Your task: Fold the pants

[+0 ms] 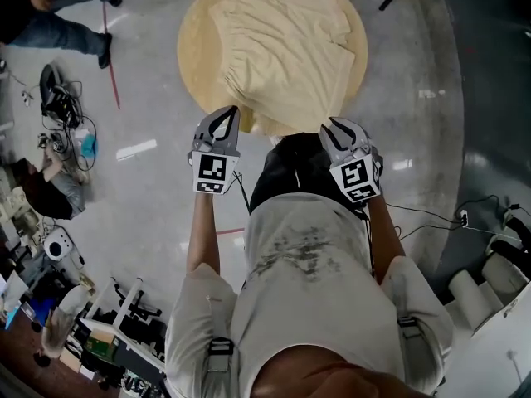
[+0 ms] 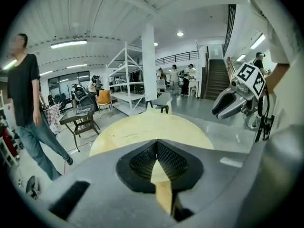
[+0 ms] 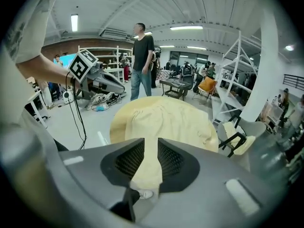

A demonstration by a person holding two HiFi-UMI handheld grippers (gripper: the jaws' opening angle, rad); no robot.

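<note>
the pale yellow cloth pants (image 1: 282,44) lie spread on the round light wooden bench (image 1: 192,52), covering most of its top. a gathered waistband edge is turned toward the person's near left. the cloth looks broad and loosely flat, with soft wrinkles. one layered edge shows at the far right, so a first fold may already be in, but i cannot tell for sure. it is no tidy, compact bundle, so i judge most of the folding is still to do.

the left gripper (image 1: 222,116) is held near the bench's near edge. it is above the bench and not touching the cloth. its jaws are closed tip to tip with nothing between them. the right gripper (image 1: 333,126) is held level with it on the other side, also short of the pants. its jaws stand a little apart and empty, and only the cloth farther off shows through the gap.

neither gripper has hold of the pants. what is left, as i read it, is to take the near edge or corners, carry them over, and flatten the result. the fabric is thin and limp, so it may sag or bunch when lifted.
</note>
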